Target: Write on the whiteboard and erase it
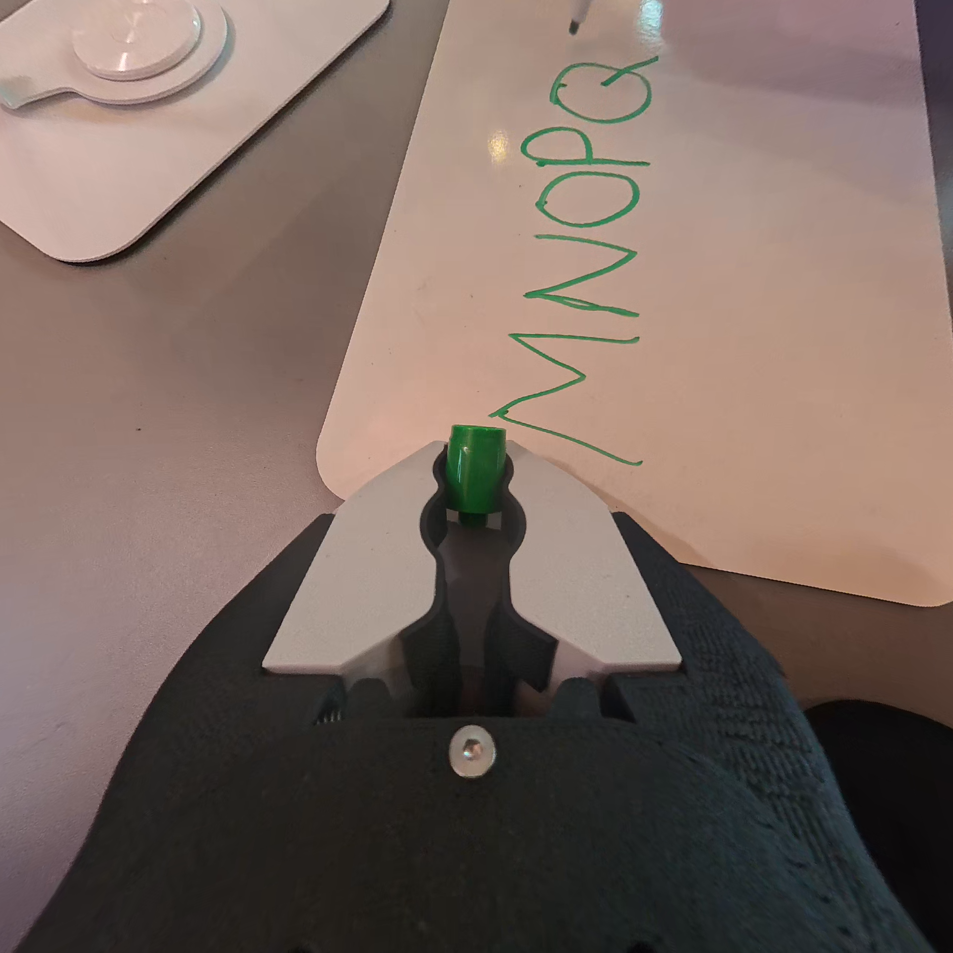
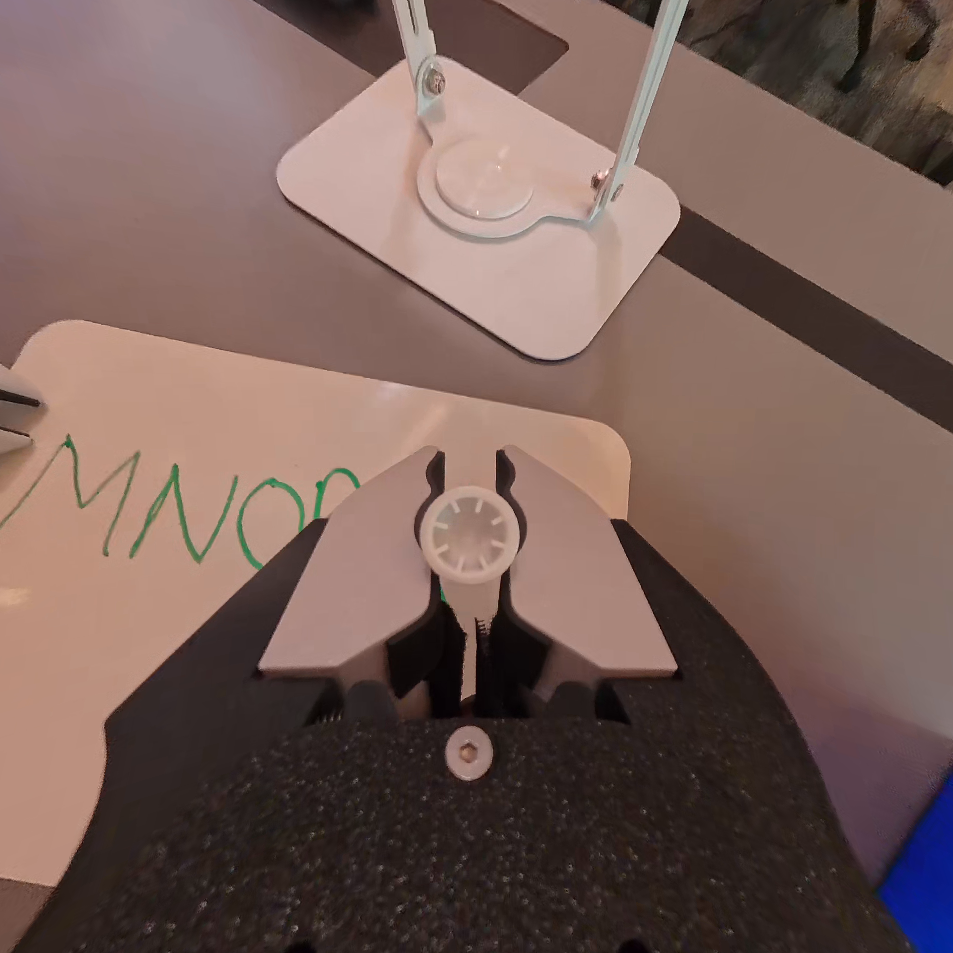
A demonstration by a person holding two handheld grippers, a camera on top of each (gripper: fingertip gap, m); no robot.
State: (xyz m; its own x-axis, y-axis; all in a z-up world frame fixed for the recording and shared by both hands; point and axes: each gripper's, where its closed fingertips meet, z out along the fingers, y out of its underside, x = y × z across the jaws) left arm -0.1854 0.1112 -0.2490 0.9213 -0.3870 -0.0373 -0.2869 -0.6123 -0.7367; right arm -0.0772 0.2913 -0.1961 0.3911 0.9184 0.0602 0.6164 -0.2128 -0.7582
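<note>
Left wrist view: my left tongs [image 1: 473, 477] are clamped on a green cap [image 1: 474, 472], which sits upright in the notch near the fingertips, top poking out just above them. The fingers [image 1: 381, 557] are nearly together around it. Just past the tips lies the whiteboard [image 1: 748, 361], flat on the grey table [image 1: 180, 438]; the tongs stand over its near rounded corner. Green lettering [image 1: 588, 247] runs away from the cap toward the far end of the board. At that far end a dark pen tip [image 1: 573, 26] hangs at or just above the surface; I cannot tell if it touches.

Right wrist view: my right tongs [image 2: 470, 466] are closed on a white marker [image 2: 469, 536], seen end-on from its round ribbed back end, gripped in the notch a little behind the tips. The tips themselves stand slightly apart ahead of it. The marker's writing end is hidden under the tongs. The board lies beneath, with the lettering to the left, partly covered by the left finger [image 2: 356, 567].

Beyond the board, apart from it, a white lamp base [image 2: 515, 289] rests on the table with two thin white arms [image 2: 639, 103] rising from it. At the left edge a bit of the other tongs shows.
</note>
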